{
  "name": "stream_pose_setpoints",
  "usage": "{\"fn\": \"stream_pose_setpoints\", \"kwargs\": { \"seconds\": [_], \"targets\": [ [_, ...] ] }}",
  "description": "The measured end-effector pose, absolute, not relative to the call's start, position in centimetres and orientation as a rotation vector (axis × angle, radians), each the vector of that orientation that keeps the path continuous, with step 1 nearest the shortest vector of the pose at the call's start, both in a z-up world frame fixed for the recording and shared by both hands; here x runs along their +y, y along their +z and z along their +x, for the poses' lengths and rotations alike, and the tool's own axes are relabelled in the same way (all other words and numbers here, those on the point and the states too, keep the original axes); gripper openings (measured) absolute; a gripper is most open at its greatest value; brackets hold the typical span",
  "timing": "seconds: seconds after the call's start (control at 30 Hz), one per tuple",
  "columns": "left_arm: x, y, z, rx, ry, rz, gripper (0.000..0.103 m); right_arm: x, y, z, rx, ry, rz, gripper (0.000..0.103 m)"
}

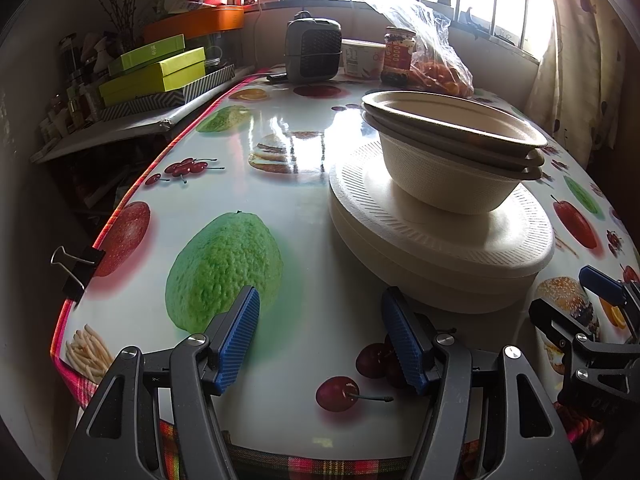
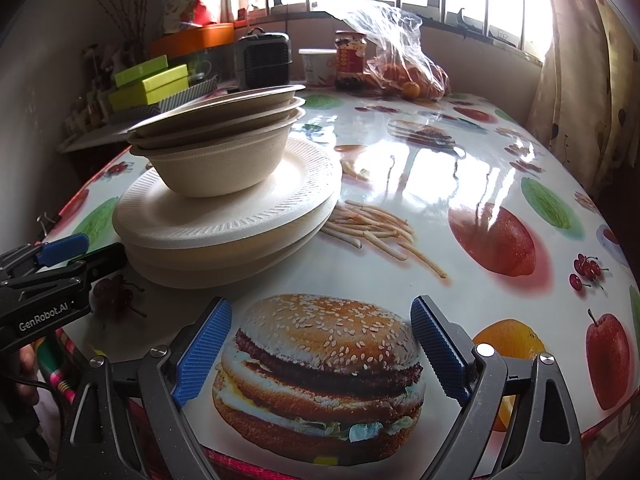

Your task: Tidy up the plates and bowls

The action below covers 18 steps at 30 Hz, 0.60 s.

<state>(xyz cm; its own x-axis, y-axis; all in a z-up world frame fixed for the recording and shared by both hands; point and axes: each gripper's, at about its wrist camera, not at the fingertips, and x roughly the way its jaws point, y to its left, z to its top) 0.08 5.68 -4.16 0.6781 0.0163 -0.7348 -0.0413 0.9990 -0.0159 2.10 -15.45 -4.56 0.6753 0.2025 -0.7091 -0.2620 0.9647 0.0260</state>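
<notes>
- Bowls (image 1: 452, 148) (image 2: 218, 140) are found nested three deep, and the nest is perched on a stack of plates (image 1: 440, 240) (image 2: 228, 224), a bit off-centre toward the far side of the top plate.
- The whole pile is parked on the fruit-and-burger tablecloth (image 1: 296, 216) (image 2: 400, 184), near the front edge of the table.
- The left gripper (image 1: 320, 340) is held low just left of the plates, fingers spread wide with nothing between them.
- The right gripper (image 2: 320, 352) is kept over the printed burger, to the right of the pile, also spread and empty-handed.
- Way at the far end, a jar (image 1: 398, 56) (image 2: 350, 66), a plastic bag of oranges (image 1: 432, 52) (image 2: 404, 60) and a small grey heater (image 1: 314, 50) (image 2: 264, 58) can be spotted by the window.
</notes>
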Motion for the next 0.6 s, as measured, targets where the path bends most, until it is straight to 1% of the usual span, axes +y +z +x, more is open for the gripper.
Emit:
{"fn": "stream_pose_setpoints", "kwargs": {
  "seconds": [0.6],
  "targets": [
    [5.67, -4.19, 0.03, 0.824, 0.032, -0.032, 0.064, -15.43, -4.59, 2.06, 0.786, 0.262, -0.081, 0.093]
  ]
}}
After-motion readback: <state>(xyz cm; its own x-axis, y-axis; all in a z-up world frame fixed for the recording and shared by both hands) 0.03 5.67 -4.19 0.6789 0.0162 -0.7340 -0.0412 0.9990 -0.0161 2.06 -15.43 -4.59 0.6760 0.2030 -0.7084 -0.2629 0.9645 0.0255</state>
